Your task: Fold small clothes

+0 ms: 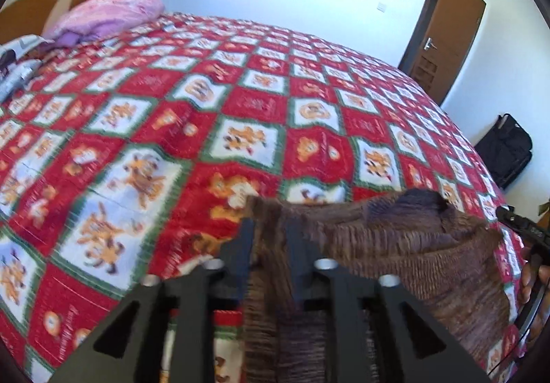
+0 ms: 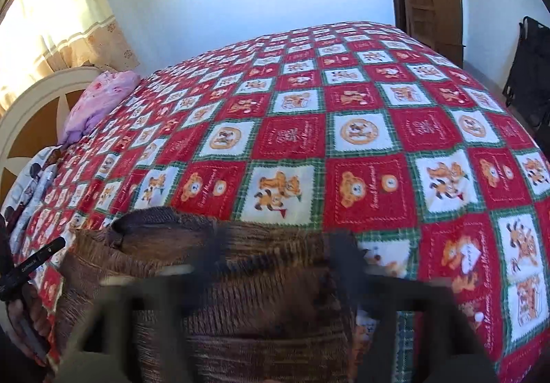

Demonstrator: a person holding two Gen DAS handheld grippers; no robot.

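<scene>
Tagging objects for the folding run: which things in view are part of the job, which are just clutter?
In the job:
brown ribbed garment
left gripper, pinching it
right gripper, fingers astride it, blurred
bedspread, work surface

Lying about:
pink pillow
grey printed cloth
black bag

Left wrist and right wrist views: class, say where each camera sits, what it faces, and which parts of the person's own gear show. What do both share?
Left wrist: rides the left gripper, looking across the bed; jaws pinch the brown garment.
Right wrist: rides the right gripper, blurred, over that garment; the other gripper shows at left.
Shared: garment, red patchwork bedspread, pink pillow, door.
</scene>
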